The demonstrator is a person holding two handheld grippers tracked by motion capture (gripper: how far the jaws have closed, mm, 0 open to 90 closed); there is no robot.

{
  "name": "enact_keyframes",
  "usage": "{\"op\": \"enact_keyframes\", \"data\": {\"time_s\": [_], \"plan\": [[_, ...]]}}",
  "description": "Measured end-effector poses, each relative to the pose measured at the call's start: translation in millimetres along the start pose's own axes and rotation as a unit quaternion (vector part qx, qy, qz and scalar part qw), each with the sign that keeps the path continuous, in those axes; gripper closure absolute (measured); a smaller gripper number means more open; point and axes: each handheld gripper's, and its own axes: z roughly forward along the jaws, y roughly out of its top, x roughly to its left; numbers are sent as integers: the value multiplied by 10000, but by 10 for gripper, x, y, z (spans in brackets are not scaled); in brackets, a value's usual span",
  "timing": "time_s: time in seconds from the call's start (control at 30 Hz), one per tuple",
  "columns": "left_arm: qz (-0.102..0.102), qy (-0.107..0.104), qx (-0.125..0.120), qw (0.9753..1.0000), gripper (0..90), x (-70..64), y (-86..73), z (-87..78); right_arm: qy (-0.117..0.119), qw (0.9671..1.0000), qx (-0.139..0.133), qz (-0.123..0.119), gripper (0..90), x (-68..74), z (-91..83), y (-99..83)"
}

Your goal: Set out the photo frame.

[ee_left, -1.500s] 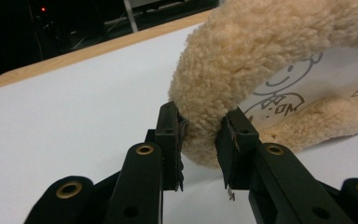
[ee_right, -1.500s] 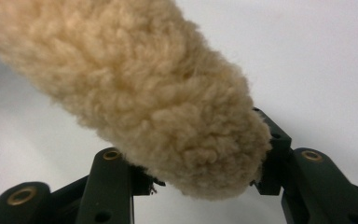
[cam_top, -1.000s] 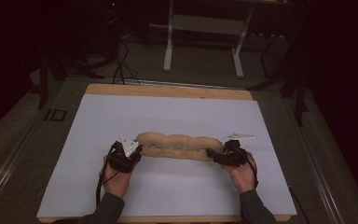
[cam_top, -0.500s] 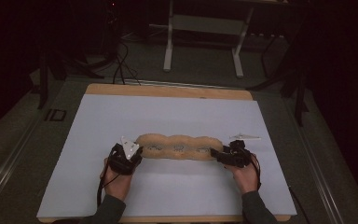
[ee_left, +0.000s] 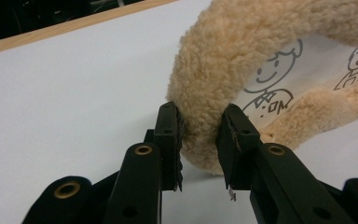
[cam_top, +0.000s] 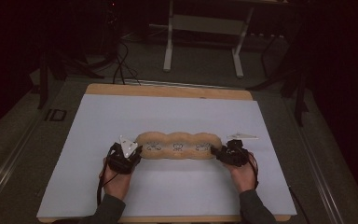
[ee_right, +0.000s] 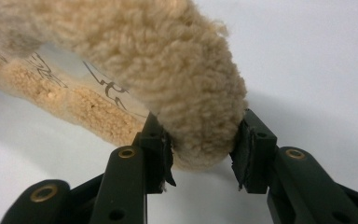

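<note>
A long tan fleece cloth [cam_top: 178, 145] with a white face printed with small cartoon figures lies across the middle of the white sheet [cam_top: 168, 116]. My left gripper [cam_top: 136, 153] is shut on its left end. In the left gripper view the jaws [ee_left: 200, 127] pinch the fluffy rim of the fleece cloth [ee_left: 242, 42], with a printed figure just beyond. My right gripper [cam_top: 216, 153] is shut on the right end. The right gripper view has the thick rolled edge of the fleece cloth [ee_right: 168, 60] squeezed in my right gripper [ee_right: 200, 137].
The white sheet covers a wooden table [cam_top: 168, 90] whose edge shows at the back. A metal stand [cam_top: 203, 37] and cables [cam_top: 119, 65] sit on the dark floor behind. Bare sheet lies in front of, behind and to both sides of the cloth.
</note>
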Motion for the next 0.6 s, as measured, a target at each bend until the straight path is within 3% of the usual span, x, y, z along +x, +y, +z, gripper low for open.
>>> {"op": "enact_keyframes", "data": {"time_s": [0.1,0.6], "plan": [[-3,-153,-22,9999,717,58,4,19,19,10000,-18,63,613,-12,17,9],[-102,-382,-19,9992,719,204,32,81,59,9998,-22,214,620,-1,80,54]]}}
